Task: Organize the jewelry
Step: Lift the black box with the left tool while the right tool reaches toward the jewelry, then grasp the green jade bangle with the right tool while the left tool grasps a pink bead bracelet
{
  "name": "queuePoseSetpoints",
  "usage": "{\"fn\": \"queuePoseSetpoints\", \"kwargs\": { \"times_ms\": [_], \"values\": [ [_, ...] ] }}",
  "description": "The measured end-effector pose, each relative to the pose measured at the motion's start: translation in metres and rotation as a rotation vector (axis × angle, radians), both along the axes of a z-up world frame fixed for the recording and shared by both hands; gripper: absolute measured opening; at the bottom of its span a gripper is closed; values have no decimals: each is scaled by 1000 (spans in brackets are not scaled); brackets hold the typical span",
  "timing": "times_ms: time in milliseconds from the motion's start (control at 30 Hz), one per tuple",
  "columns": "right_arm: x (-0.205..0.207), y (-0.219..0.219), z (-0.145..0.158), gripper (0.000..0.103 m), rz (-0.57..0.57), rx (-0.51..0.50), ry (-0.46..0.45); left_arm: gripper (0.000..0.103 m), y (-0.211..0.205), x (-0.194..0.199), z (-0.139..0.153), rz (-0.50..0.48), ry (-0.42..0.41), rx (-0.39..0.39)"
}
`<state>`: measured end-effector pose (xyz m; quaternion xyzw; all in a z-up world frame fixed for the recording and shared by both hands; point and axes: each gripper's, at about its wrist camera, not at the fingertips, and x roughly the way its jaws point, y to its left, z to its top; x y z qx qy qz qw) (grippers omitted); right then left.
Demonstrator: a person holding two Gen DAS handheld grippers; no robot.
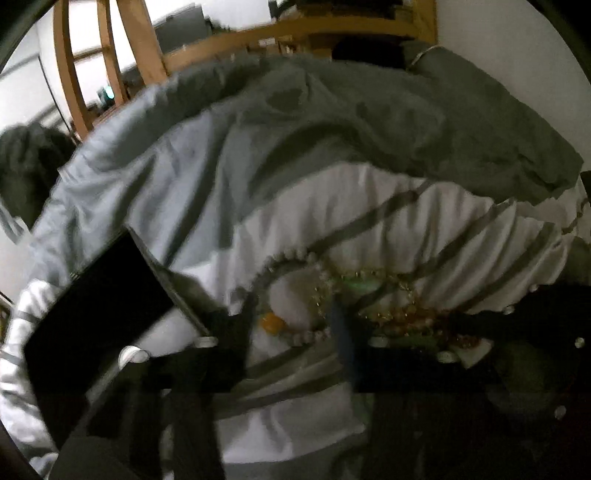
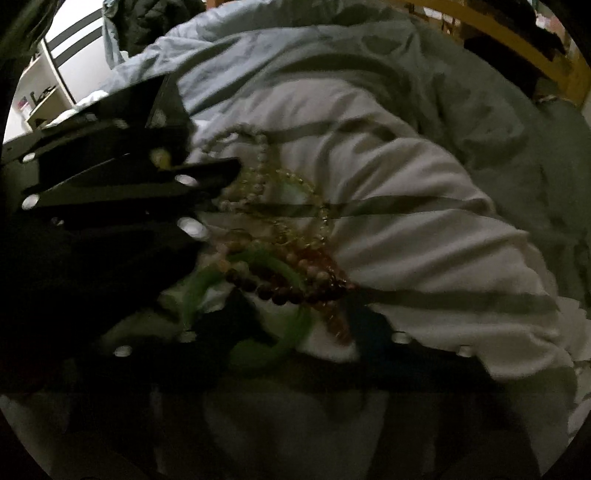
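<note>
A heap of jewelry lies on a white striped duvet [image 1: 461, 221]: a pearl strand [image 1: 295, 258], gold chains [image 1: 369, 277], an amber bead [image 1: 271, 324] and green bangles. In the right wrist view the pearl strand [image 2: 258, 147], gold chains [image 2: 295, 206], dark brown bead bracelet [image 2: 280, 291] and green bangles [image 2: 291, 332] show. My left gripper [image 1: 291, 332] is open, its fingers straddling the pearl loop. My right gripper [image 2: 299, 332] is open around the bangles and beads. The left gripper [image 2: 155, 184] also shows at the left of the right wrist view.
A black open box [image 1: 96, 314] lies on the bed at left; it also shows in the right wrist view [image 2: 162, 99]. A grey-blue blanket [image 1: 332, 110] is bunched behind. A wooden bed frame [image 1: 295, 29] stands at the back.
</note>
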<state>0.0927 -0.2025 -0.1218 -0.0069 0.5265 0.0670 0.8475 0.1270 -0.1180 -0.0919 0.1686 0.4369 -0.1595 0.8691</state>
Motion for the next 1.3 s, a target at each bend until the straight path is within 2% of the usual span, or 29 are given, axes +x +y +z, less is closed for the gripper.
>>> {"fn": "queuePoseSetpoints", "kwargs": {
  "times_ms": [67, 133, 200, 233, 267, 433, 633, 833, 1000, 1033, 1100, 1167, 1200, 1300],
  "values": [
    [3, -5, -2, 23, -18, 30, -4, 20, 0, 6, -9, 3, 6, 11],
    [4, -7, -3, 19, -21, 53, -8, 19, 0, 8, -12, -2, -2, 21],
    [3, -8, -2, 16, -23, 68, -18, 12, 3, 10, -10, -3, 9, -9],
    [2, -8, 0, 15, -24, 76, -24, 5, 7, 12, -7, -2, 23, -46],
    [-1, -10, 3, 11, -27, 90, -39, 3, 11, 13, -4, 2, 37, -82],
    [-8, -22, 26, 11, -63, 160, -126, 1, 23, 13, 10, 15, 31, -157],
    [-15, -33, 51, 11, -107, 204, -219, 1, 27, 0, 28, 13, 8, -191],
    [-33, -48, 74, 11, -141, 247, -291, 1, 28, -13, 36, 3, 2, -199],
    [-46, -59, 83, 11, -184, 212, -318, 1, 19, -6, 25, -9, 11, -151],
    [-46, -62, 82, 11, -193, 212, -317, 3, 16, -4, 21, -12, 20, -144],
    [-43, -65, 80, 11, -212, 209, -308, 16, 8, 2, 11, -29, 46, -138],
    [-41, -67, 78, 11, -218, 206, -303, 59, 2, 3, 3, -36, 29, -116],
    [-41, -67, 77, 11, -217, 204, -303, 66, 1, 4, 3, -37, 19, -113],
    [-36, -67, 73, 12, -214, 204, -295, 67, -5, 10, -1, -55, 13, -124]
  ]
}}
